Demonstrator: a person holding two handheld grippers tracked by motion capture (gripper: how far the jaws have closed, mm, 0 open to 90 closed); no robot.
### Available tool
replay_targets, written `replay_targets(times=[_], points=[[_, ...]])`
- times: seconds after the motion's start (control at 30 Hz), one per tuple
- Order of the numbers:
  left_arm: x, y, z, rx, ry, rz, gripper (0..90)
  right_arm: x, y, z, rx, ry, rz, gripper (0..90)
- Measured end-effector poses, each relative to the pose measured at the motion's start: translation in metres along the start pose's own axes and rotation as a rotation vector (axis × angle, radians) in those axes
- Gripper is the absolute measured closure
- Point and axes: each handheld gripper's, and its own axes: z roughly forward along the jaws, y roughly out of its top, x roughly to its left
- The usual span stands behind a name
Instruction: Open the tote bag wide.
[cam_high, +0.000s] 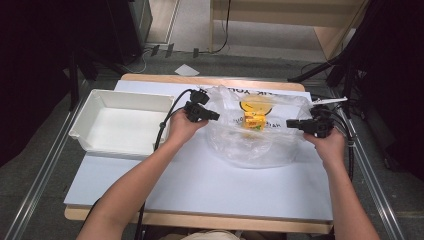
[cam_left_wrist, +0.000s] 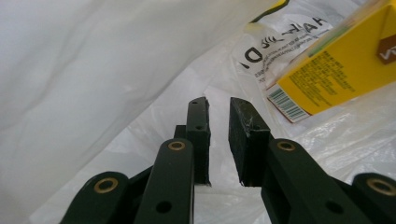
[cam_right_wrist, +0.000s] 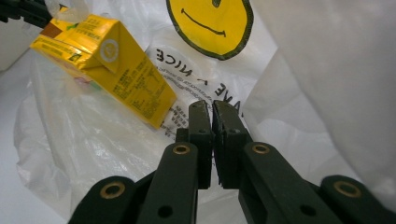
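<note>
A clear plastic bag (cam_high: 250, 147) with a yellow smiley print (cam_right_wrist: 210, 23) lies on the white table top. A yellow drink carton (cam_high: 254, 121) sits inside it, tilted. My left gripper (cam_high: 216, 116) is at the bag's left edge. In the left gripper view its jaws (cam_left_wrist: 218, 105) stand slightly open with nothing between the pads, the carton (cam_left_wrist: 341, 65) up to the right. My right gripper (cam_high: 290, 123) is at the bag's right edge. In the right gripper view its pads (cam_right_wrist: 212, 106) are pressed together where the bag film (cam_right_wrist: 299, 93) meets them, the carton (cam_right_wrist: 112, 65) up to the left.
A white rectangular tray (cam_high: 95, 107) stands at the left of the table, close to the left hand. Cables trail from both grippers. The table's far edge (cam_high: 210, 79) lies just behind the bag, with floor and dark stands beyond.
</note>
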Motion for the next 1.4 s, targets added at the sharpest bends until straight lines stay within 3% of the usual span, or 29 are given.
replay_targets(times=[0.23,0.4,0.7,1.03,1.2,1.3,1.4], points=[[0.009,-0.006,0.009,0.004,0.027,-0.027,78.0,-0.01,-0.009,0.007,-0.014,-0.026,0.04,87.8],[0.014,-0.01,0.016,-0.001,0.045,-0.05,77.8,-0.014,-0.018,0.013,-0.013,-0.092,0.049,87.5],[0.02,-0.013,0.023,0.007,0.088,-0.054,77.3,-0.018,-0.029,0.023,0.0,-0.158,0.056,86.6],[0.03,-0.016,0.028,0.013,0.115,-0.082,76.0,-0.027,-0.035,0.029,0.007,-0.19,0.085,85.5],[0.035,-0.015,0.029,0.0,0.131,-0.112,75.1,-0.034,-0.037,0.029,0.011,-0.196,0.113,85.2],[0.036,-0.014,0.03,-0.009,0.132,-0.155,74.6,-0.036,-0.037,0.03,0.013,-0.195,0.114,84.9],[0.037,-0.014,0.031,-0.018,0.155,-0.146,75.5,-0.039,-0.038,0.029,0.015,-0.202,0.127,84.9]])
